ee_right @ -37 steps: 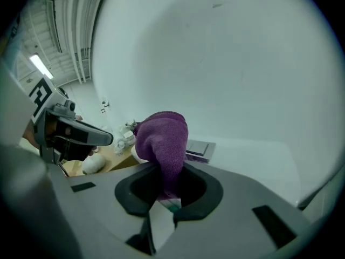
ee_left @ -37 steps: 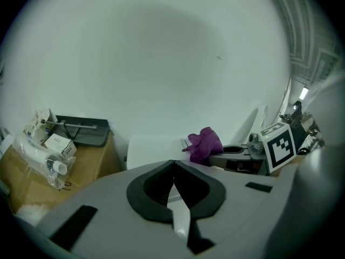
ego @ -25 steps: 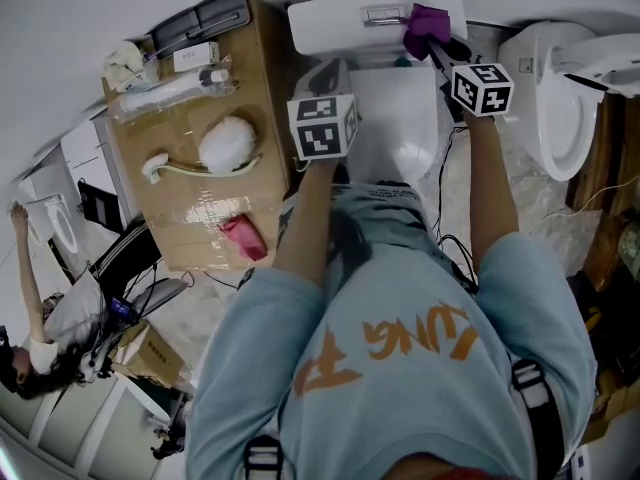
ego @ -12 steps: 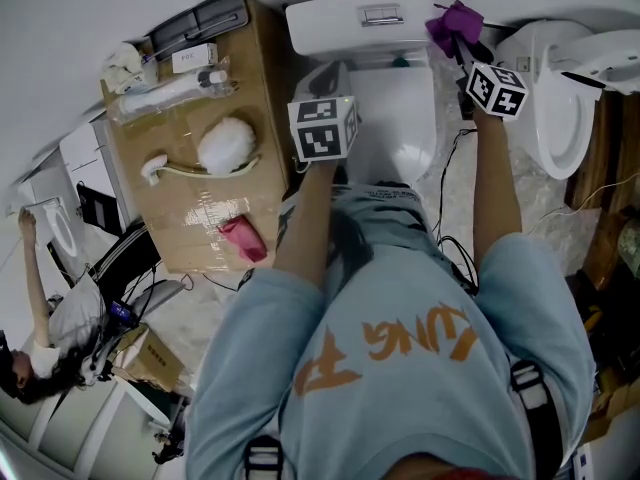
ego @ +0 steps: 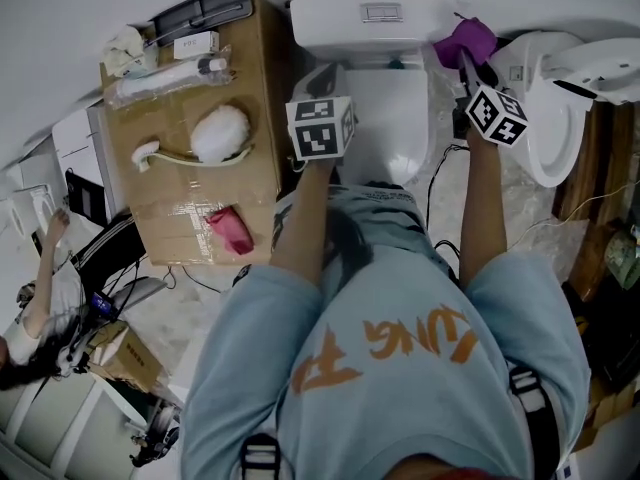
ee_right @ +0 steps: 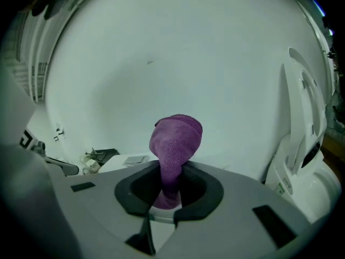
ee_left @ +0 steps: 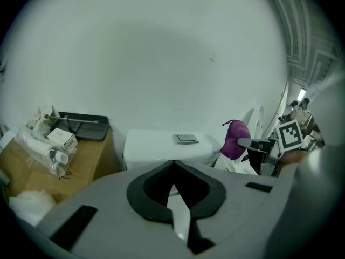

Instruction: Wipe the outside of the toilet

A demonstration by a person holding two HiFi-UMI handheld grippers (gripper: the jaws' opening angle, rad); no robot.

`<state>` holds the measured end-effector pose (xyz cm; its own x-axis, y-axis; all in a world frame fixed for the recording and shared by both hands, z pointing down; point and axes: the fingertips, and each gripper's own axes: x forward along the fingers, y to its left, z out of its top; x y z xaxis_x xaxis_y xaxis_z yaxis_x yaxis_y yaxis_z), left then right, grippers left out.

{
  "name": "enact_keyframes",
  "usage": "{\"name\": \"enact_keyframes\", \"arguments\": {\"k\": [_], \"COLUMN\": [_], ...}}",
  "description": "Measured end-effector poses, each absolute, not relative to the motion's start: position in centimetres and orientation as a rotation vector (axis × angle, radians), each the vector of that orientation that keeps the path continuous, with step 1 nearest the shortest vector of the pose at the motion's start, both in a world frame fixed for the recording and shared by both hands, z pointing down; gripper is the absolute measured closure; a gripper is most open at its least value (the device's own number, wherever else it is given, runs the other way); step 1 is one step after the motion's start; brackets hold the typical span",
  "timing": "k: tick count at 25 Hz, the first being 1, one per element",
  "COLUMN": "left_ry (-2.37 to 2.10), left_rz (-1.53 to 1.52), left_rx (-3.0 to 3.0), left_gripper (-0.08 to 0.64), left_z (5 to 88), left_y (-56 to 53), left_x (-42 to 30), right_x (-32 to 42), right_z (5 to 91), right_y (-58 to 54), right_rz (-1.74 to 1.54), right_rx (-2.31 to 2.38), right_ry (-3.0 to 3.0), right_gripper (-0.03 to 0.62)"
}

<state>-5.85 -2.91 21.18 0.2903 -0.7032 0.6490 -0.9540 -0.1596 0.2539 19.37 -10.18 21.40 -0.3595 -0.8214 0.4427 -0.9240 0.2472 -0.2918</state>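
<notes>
Our right gripper (ego: 466,60) has carried the one purple cloth (ego: 463,40) off the tank (ego: 340,26) lid toward 3 o'clock.

We count two grippers. The right one's jaws are clamped on the cloth's lower end, and its bunched top stands up above them. It sits just beside the tank's right end, at 1 o'clock in the head view; we cannot tell if it touches. Our left gripper (ee_left: 173,165) has its jaws together with nothing between them, and it hangs over the toilet (ego: 392,118) at 12 o'clock. One flush plate (ego: 382,12) lies on the lid. A second toilet (ego: 545,118) stands at 3 o'clock. At 9 o'clock, a cardboard top (ego: 185,193) holds one white fluffy brush (ego: 220,133) and one pink thing (ego: 230,230).
</notes>
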Motion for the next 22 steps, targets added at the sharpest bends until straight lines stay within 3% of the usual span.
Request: {"name": "enact_keyframes", "arguments": {"k": [14,22], "left_ry": [-1.721,-1.681], "left_rz": [0.278,0.239], "left_rx": [1.681,1.683], "left_gripper": [0.535,0.535], "left_z": [21.1,24.1], "left_y": [6.7,5.8], "left_x": [-12.2,-14.6], "right_x": [3.6,-4.1], "right_z": [18.8,21.3], "right_y": [-1.4,0.0], "right_rz": [0.583,0.51], "right_rx": [1.06,0.87], "right_ry": [-2.597,-2.622], "right_gripper": [0.514,0.514]}}
